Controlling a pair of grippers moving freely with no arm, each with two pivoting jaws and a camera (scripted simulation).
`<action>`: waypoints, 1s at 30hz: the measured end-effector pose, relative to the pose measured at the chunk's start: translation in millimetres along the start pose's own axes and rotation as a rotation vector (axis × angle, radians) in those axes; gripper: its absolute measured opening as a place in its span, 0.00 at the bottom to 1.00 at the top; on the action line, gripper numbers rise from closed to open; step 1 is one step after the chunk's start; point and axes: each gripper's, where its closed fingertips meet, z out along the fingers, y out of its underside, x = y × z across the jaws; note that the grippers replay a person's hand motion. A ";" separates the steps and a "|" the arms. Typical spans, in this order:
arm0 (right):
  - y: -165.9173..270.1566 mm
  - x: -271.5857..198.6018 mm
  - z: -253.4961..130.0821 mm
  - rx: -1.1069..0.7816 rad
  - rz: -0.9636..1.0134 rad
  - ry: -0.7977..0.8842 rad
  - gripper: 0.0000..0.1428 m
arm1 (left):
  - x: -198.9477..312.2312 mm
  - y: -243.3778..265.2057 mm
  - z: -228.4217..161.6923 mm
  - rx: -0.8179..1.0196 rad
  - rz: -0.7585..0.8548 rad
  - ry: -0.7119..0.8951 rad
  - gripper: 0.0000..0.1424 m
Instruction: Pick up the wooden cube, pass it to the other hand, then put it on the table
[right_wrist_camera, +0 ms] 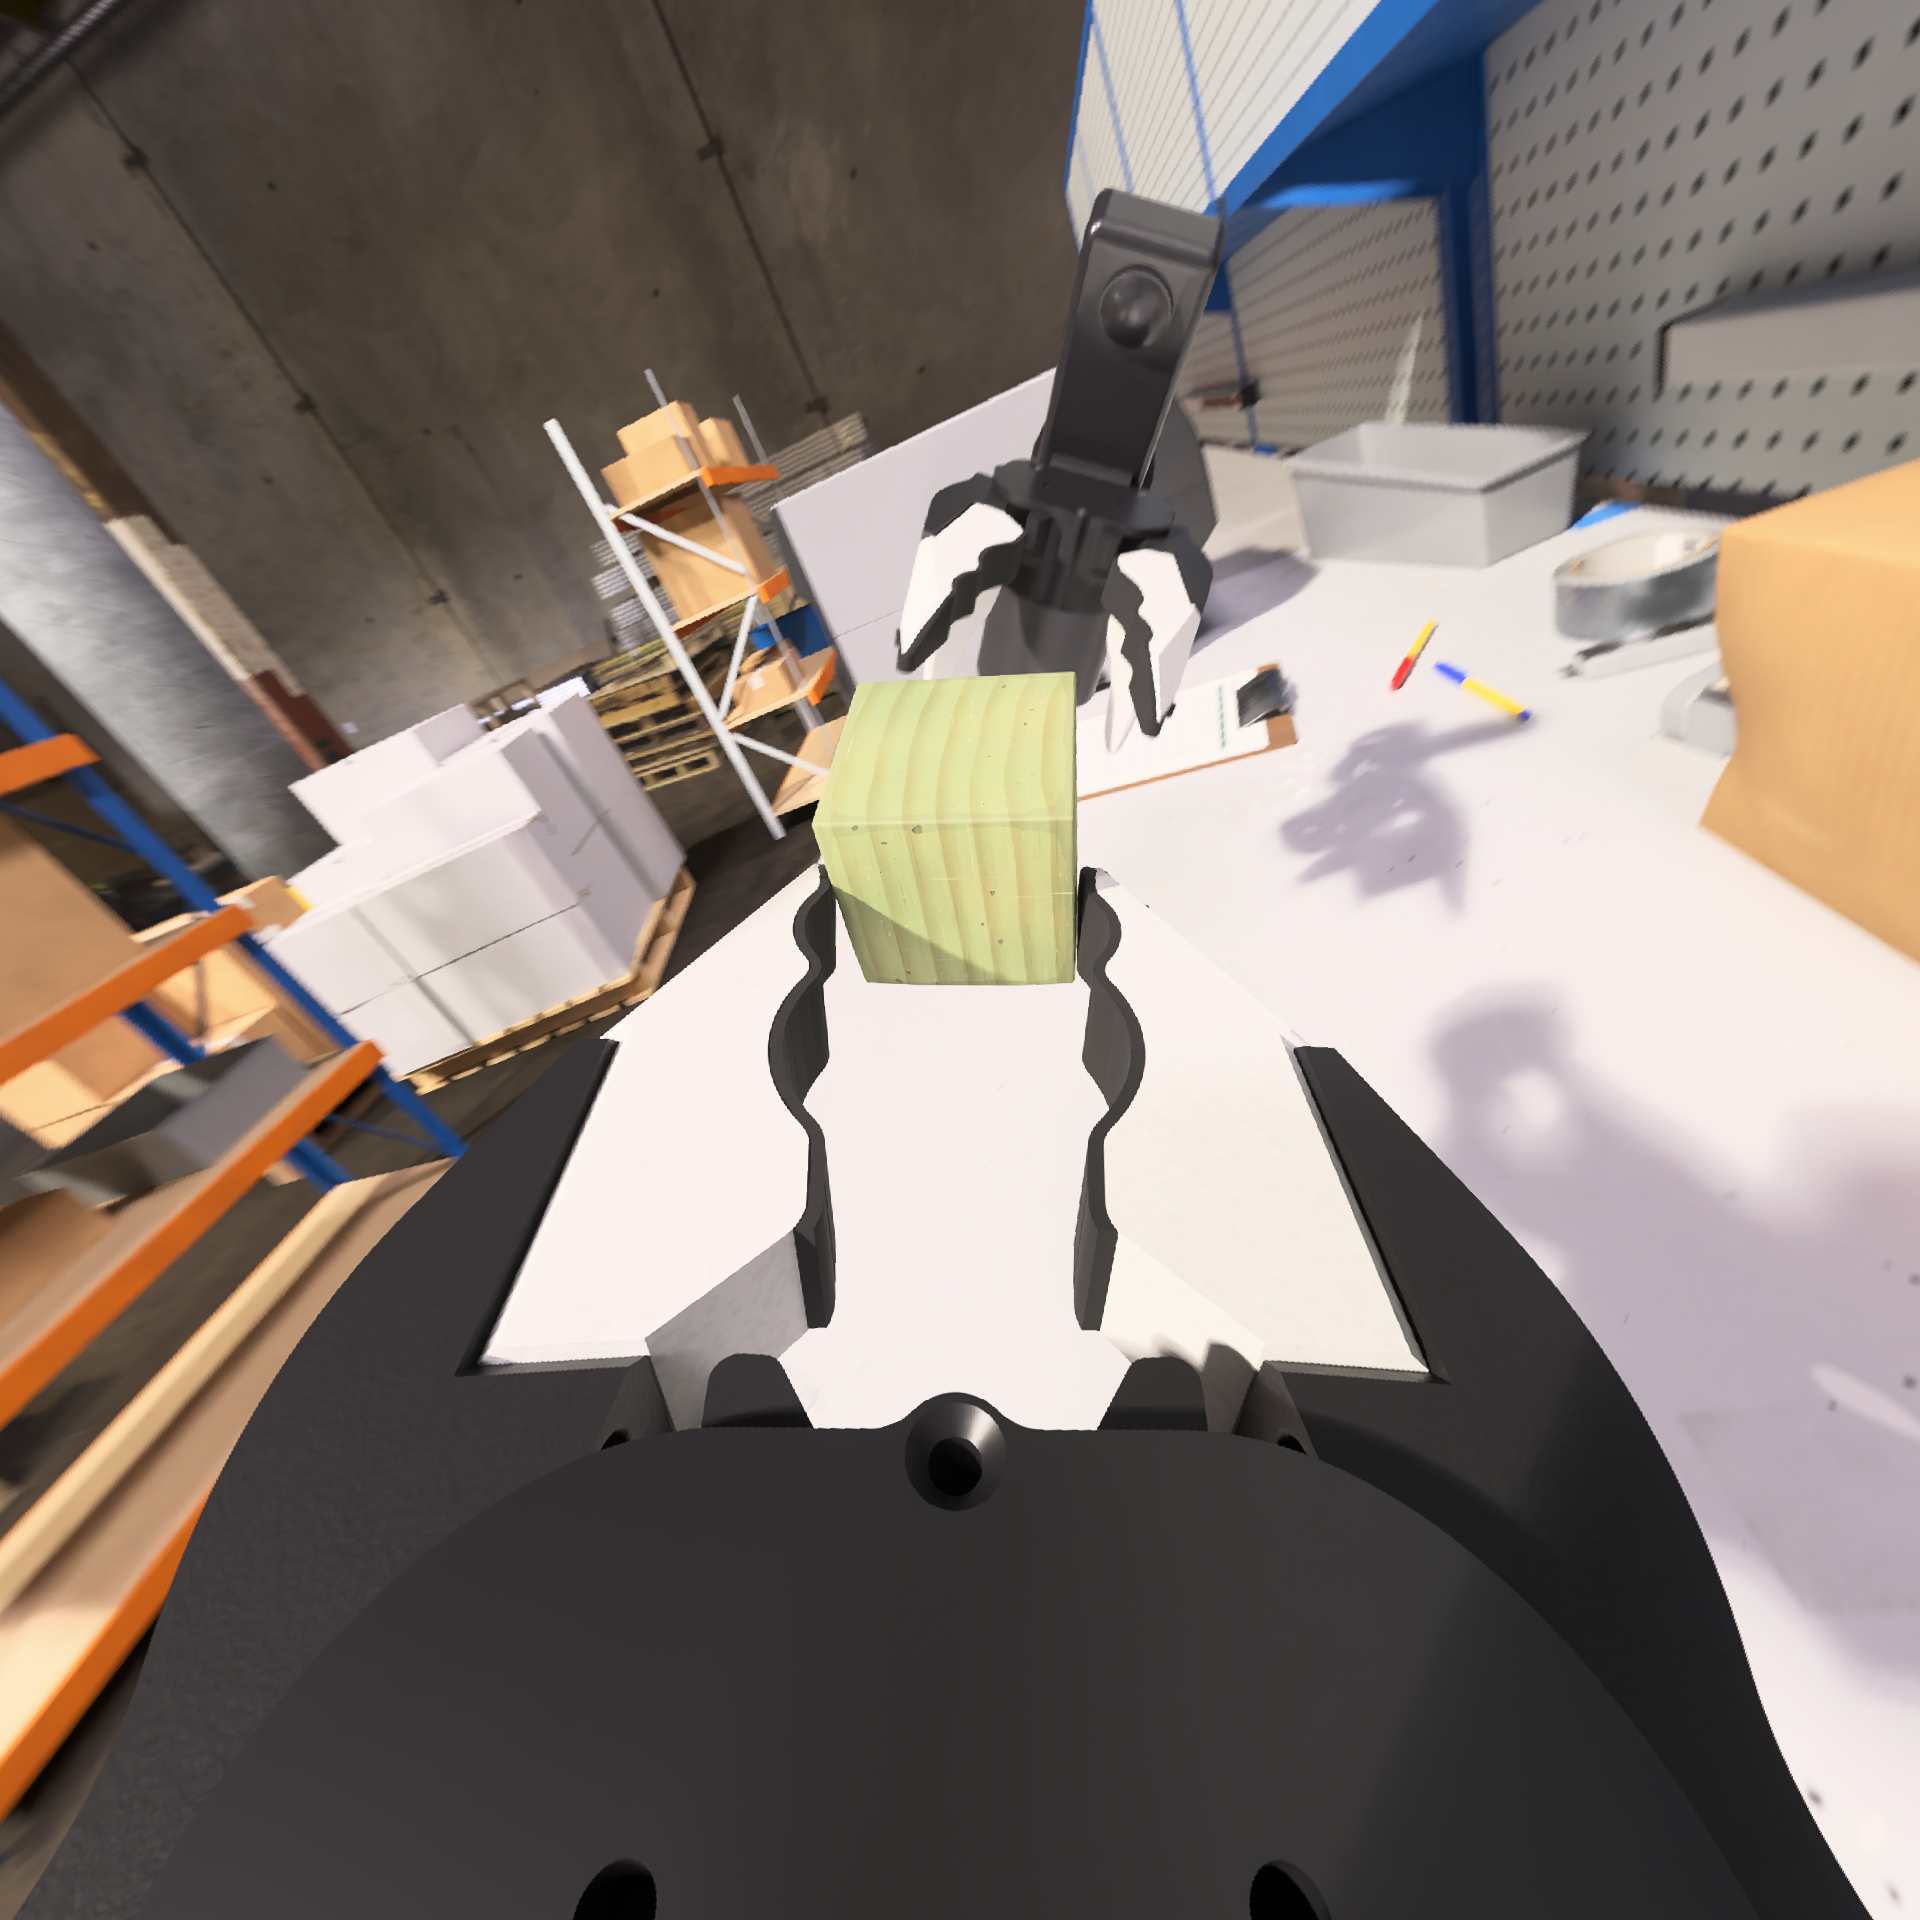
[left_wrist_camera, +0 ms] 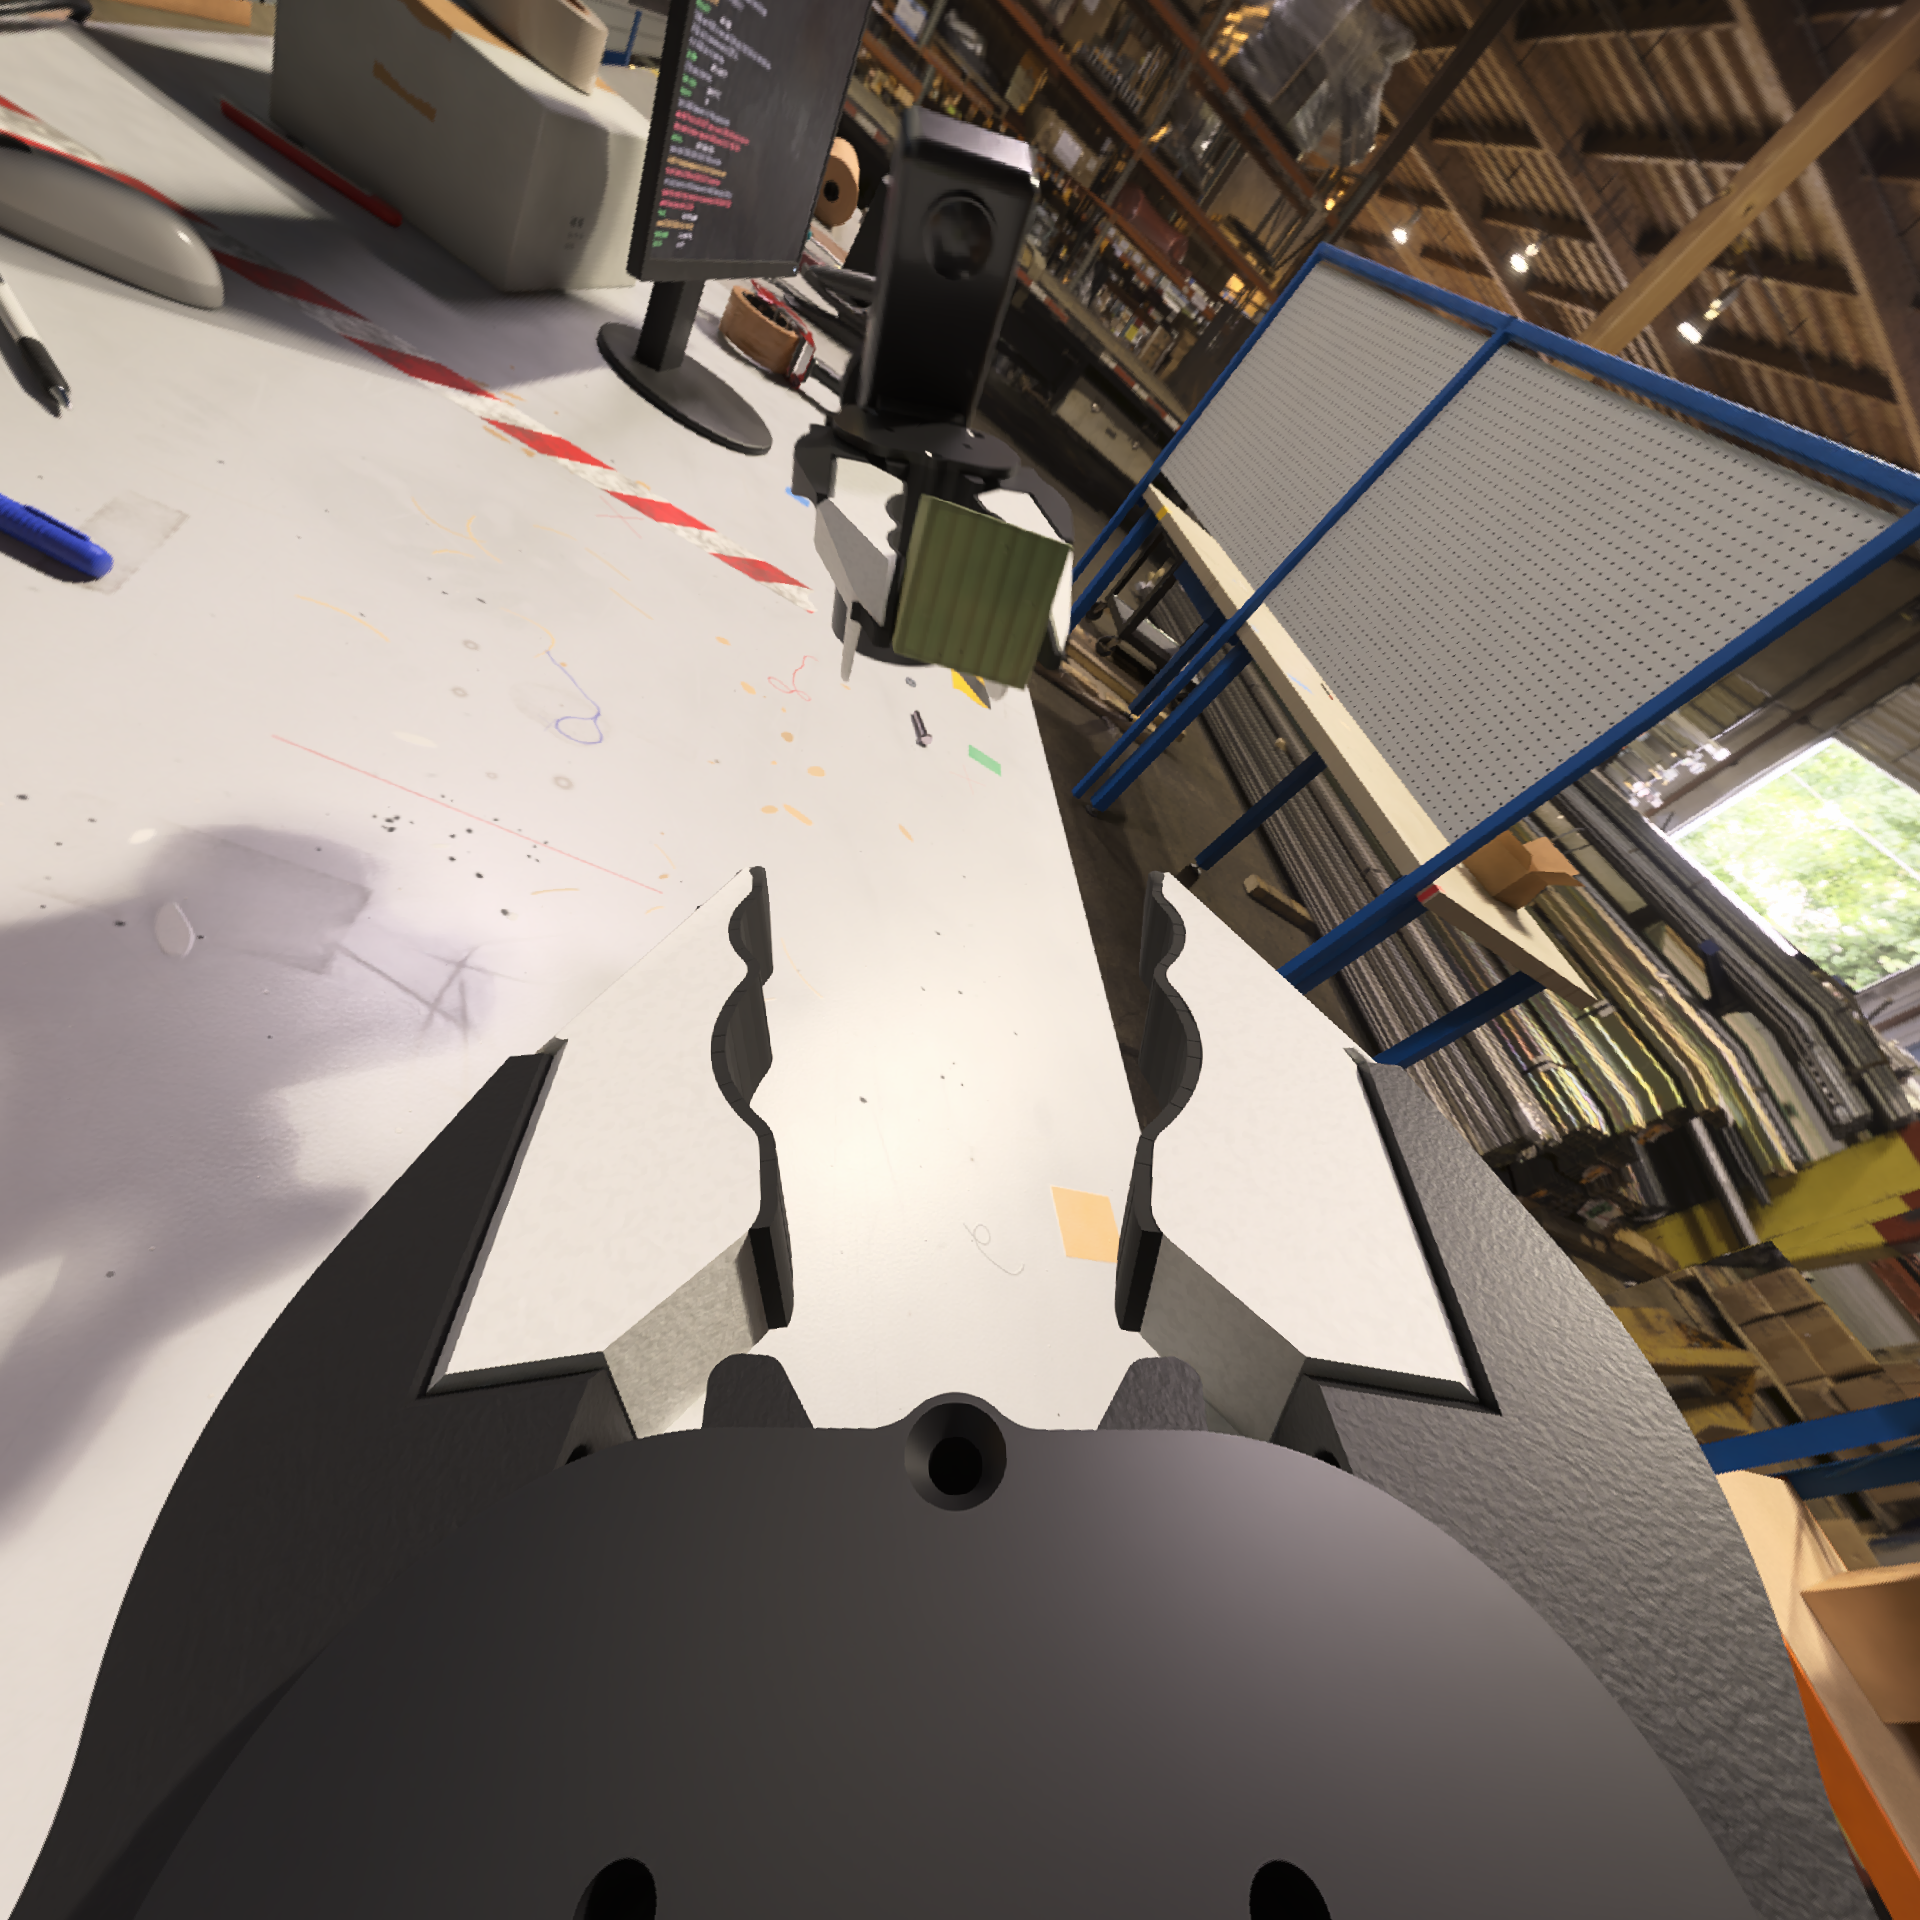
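Observation:
The wooden cube (right_wrist_camera: 956, 831), pale green with wood grain, is held between my right gripper's (right_wrist_camera: 954, 883) fingertips, above the white table (right_wrist_camera: 1351, 1039) near its edge. My right gripper is shut on it. My left gripper (left_wrist_camera: 958, 883) is open and empty, facing the right one with a gap between them. In the left wrist view the cube (left_wrist_camera: 977, 592) shows in the right gripper (left_wrist_camera: 951, 644) farther off. In the right wrist view the left gripper (right_wrist_camera: 1023, 686) hangs just behind the cube, its jaws spread.
A monitor (left_wrist_camera: 727, 135), a grey box (left_wrist_camera: 468, 135), a blue pen (left_wrist_camera: 52, 540) and a bolt (left_wrist_camera: 920, 725) are on the table (left_wrist_camera: 416, 675). A cardboard box (right_wrist_camera: 1818, 707), clipboard (right_wrist_camera: 1195, 727), tape roll (right_wrist_camera: 1631, 582), grey bin (right_wrist_camera: 1444, 488) and pens (right_wrist_camera: 1475, 686) lie beyond.

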 end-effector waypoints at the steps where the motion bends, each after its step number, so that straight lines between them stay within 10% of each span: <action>1: -0.9 -2.5 -9.4 -0.024 0.024 -0.019 0.33 | 2.7 -0.9 -2.4 0.004 0.003 0.007 0.49; 6: 3.5 -11.8 -53.8 -0.188 0.030 0.016 0.33 | 8.1 1.0 -5.7 -0.019 0.031 -0.013 0.45; 13: 77.0 43.5 -213.1 -0.715 0.220 0.877 0.33 | 7.5 2.0 -9.6 -0.036 0.047 -0.069 0.43; 18: 152.4 53.2 -313.1 -1.025 0.644 1.184 0.33 | 5.7 1.3 -14.3 -0.031 0.050 -0.099 0.34; 30: 200.9 90.1 -338.1 -1.116 0.896 1.262 0.32 | -4.5 4.9 -15.8 -0.052 0.033 -0.157 0.27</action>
